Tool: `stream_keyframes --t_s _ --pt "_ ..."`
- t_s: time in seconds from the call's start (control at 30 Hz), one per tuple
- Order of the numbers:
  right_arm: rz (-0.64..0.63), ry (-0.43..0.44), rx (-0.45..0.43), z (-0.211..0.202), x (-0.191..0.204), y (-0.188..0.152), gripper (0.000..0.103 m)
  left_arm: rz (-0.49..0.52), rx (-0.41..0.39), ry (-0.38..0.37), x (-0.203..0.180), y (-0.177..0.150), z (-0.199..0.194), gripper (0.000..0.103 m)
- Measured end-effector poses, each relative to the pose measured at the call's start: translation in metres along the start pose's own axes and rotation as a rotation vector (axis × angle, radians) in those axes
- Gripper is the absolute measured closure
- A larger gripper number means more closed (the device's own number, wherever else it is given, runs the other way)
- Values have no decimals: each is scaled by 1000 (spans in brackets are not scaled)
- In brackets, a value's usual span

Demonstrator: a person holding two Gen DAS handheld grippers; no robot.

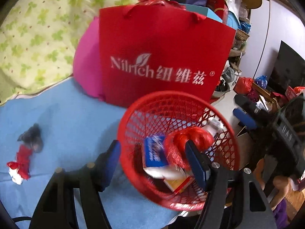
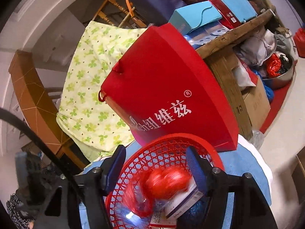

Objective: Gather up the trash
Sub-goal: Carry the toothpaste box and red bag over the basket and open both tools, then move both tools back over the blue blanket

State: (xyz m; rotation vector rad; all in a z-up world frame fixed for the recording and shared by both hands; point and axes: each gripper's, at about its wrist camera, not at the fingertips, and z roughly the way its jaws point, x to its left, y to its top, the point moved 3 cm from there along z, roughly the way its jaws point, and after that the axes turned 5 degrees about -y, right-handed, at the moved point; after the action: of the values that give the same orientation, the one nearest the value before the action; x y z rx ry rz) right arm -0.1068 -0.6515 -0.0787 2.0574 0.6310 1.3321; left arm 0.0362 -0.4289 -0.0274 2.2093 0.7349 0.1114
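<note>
Your left gripper (image 1: 152,162) is standing with its fingers spread wide, one on each side of the near rim of the red mesh basket (image 1: 223,122), and it is pinching nothing; the wall is only passing between them. Your right gripper (image 2: 156,167) is also spread apart over the same basket (image 2: 152,148), its right finger reaching inside near the red plastic wad (image 2: 167,183). The basket is sitting on the blue cloth (image 1: 72,114), just in front of the red paper bag (image 1: 164,53), and it is already holding a blue packet (image 1: 154,152), a yellow box (image 1: 179,185) and the red wad. One piece of trash is still lying outside: the red-and-white wrapper (image 1: 20,164) with a dark scrap (image 1: 31,137) beside it, well apart to the left on the cloth.

I think you are now between two items. Lift the fingers free of the mesh before you move sideways, so you are not dragging or tipping the light basket. Then approach the wrapper from above and close on its thick middle, not on the loose end.
</note>
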Motion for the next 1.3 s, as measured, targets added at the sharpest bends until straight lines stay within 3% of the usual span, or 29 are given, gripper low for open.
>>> stream_keyframes --t_s 0.3,0.5,0.67,0.8,0.97,1.13,1.3 --pt "-72 68 -48 -3 39 -5 33 -60 3 127 63 -60 -48 30" --pt "-186 193 -92 -8 101 -24 33 -221 44 256 141 -126 -89 31" --pt "-260 308 -66 2 158 -53 33 -345 36 386 204 -169 -129 31" --pt "-331 341 46 29 200 -90 33 -436 16 419 238 -194 -149 31" --pt "-390 342 275 77 236 -148 33 -500 7 428 259 -214 -153 30" --pt "-409 286 534 130 251 -213 33 -516 20 430 272 -228 -148 30" --pt "-421 248 641 162 263 -252 33 -545 23 437 290 -241 -149 30"
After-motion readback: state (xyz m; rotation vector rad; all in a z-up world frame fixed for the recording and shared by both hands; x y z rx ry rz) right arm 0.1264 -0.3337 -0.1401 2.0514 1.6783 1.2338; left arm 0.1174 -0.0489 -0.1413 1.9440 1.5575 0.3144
